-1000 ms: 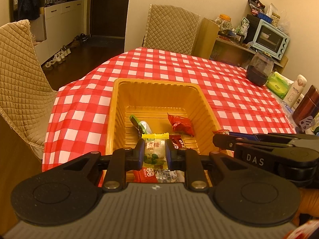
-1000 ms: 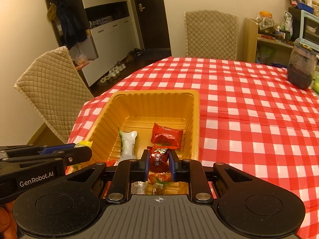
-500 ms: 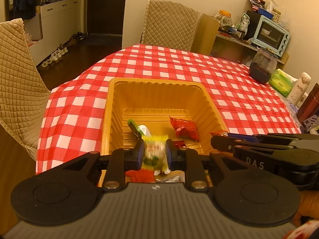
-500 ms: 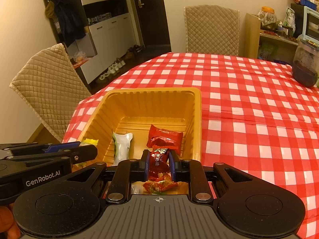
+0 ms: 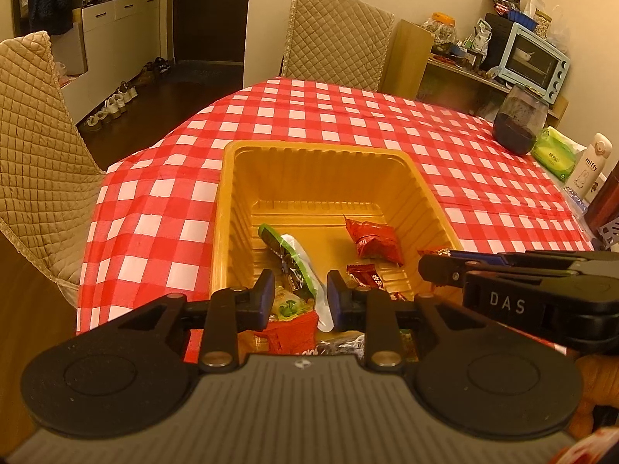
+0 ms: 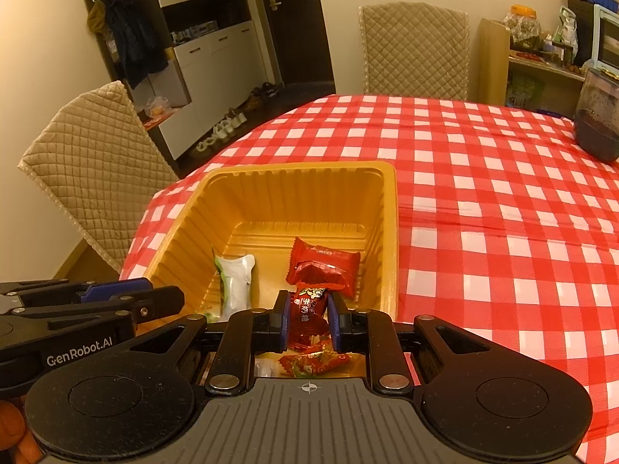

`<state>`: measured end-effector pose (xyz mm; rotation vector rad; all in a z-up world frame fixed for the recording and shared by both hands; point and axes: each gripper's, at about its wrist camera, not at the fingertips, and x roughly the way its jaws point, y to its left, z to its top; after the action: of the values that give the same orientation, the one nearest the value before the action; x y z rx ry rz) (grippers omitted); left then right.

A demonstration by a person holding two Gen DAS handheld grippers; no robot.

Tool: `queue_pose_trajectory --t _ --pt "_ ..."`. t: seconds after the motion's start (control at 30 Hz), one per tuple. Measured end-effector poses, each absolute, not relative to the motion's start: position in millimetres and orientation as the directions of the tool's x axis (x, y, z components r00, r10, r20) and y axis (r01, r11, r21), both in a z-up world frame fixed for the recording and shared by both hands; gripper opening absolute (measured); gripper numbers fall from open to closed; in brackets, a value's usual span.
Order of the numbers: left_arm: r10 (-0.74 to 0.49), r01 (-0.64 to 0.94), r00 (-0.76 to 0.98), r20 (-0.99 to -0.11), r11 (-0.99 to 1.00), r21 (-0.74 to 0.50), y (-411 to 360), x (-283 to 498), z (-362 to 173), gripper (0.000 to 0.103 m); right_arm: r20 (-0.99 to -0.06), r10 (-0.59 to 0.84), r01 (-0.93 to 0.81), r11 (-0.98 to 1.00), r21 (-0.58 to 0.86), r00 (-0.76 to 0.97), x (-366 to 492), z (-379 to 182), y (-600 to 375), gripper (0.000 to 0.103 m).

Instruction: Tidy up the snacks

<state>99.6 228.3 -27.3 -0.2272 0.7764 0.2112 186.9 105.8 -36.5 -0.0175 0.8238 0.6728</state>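
Over the yellow plastic tray (image 6: 389, 232) on the checked tabletop (image 6: 503, 193), the right tongs (image 6: 308, 317) pinch a red candy wrapper (image 6: 305, 309). The left tongs (image 5: 301, 294) have just been opening – a green-and-yellow snack packet (image 5: 288, 305) lies loose below their spread pads.

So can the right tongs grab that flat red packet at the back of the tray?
Probably not yet: the right tongs are shut on a red candy. The red packet lies uncovered just beyond.

"das" on the side of the right gripper (image 5: 437, 270), "genrobot.ai" on the side of the left gripper (image 6: 170, 301), "miffy" on a white bottle (image 5: 590, 164)
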Motion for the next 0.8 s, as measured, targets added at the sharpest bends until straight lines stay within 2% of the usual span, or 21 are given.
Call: queue_pose_trajectory --t 0.27,0.37,0.5,0.67,0.8 --pt "0.111 -0.278 0.697 -0.709 0.952 -0.125 230.9 97.6 -25.8 0.028 -0.660 0.583 -0.567 0.776 0.277 0.474 190.1 -33.0 109.0 0.021" --pt "0.113 -0.281 0.699 -0.706 0.951 -0.126 233.0 95.8 -25.4 0.033 -0.642 0.607 -0.556 0.767 0.320 0.468 192.9 -32.3 105.7 0.023" --pt "0.117 -0.290 0.700 -0.704 0.948 -0.131 234.9 91.9 -24.6 0.039 -0.634 0.616 -0.547 0.765 0.339 0.468 194.2 -30.1 98.6 0.037" --pt "0.124 -0.299 0.702 -0.701 0.945 -0.133 234.1 86.8 -22.1 0.050 -0.648 0.588 -0.537 0.785 0.310 0.484 192.3 -26.9 92.9 0.040" --pt "0.126 -0.302 0.706 -0.697 0.944 -0.134 232.5 81.5 -18.7 0.062 -0.662 0.560 -0.526 0.802 0.282 0.498 187.9 -25.7 87.7 0.055"
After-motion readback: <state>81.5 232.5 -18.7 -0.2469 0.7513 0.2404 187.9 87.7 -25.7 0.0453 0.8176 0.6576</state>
